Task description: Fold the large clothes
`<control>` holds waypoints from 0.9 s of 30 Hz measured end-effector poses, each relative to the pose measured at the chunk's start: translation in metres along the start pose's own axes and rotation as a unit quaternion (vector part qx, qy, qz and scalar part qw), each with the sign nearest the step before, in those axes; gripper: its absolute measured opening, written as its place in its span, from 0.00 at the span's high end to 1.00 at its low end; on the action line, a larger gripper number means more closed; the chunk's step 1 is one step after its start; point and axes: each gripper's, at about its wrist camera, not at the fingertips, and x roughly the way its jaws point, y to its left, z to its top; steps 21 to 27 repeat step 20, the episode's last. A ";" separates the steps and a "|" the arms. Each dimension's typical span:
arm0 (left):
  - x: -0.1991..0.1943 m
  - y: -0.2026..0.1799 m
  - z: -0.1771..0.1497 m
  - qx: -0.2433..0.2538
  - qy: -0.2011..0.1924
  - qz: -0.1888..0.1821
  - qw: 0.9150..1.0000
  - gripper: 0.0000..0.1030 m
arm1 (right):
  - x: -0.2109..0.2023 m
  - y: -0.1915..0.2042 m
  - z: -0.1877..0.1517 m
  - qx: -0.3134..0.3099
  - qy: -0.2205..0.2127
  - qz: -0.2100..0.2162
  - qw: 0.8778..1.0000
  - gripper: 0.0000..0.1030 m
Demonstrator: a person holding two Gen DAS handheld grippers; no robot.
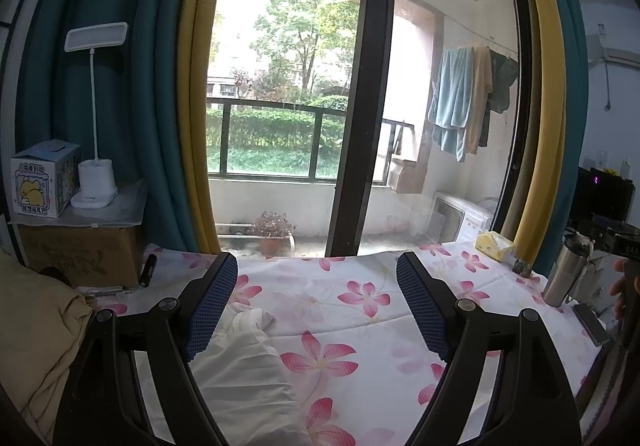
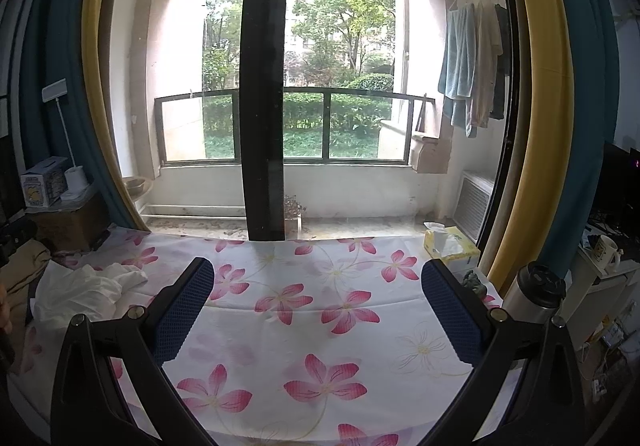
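Observation:
A crumpled white garment (image 1: 244, 370) lies on the flowered cloth (image 1: 360, 310) that covers the table. My left gripper (image 1: 316, 274) is open above it, the garment lying between and under the left finger. In the right wrist view the white garment (image 2: 84, 292) sits at the left of the flowered cloth (image 2: 320, 326). My right gripper (image 2: 316, 278) is open and empty over the bare middle of the cloth, well to the right of the garment.
A tan garment (image 1: 36, 330) lies at the left edge. A cardboard box (image 1: 80, 250) with a lamp (image 1: 96, 182) stands at the back left. A tissue box (image 2: 450, 244) and a steel flask (image 2: 536, 288) stand at the right edge. Glass doors lie behind the table.

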 end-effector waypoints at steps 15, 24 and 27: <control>0.000 0.000 -0.002 -0.005 0.007 -0.006 1.000 0.18 | 0.000 0.003 0.001 -0.001 0.002 0.002 1.000 0.01; 0.001 0.000 -0.003 -0.004 0.010 -0.010 1.000 0.18 | 0.002 0.004 0.001 0.000 0.003 0.002 1.000 0.01; 0.001 0.000 -0.003 -0.004 0.010 -0.010 1.000 0.18 | 0.002 0.004 0.001 0.000 0.003 0.002 1.000 0.01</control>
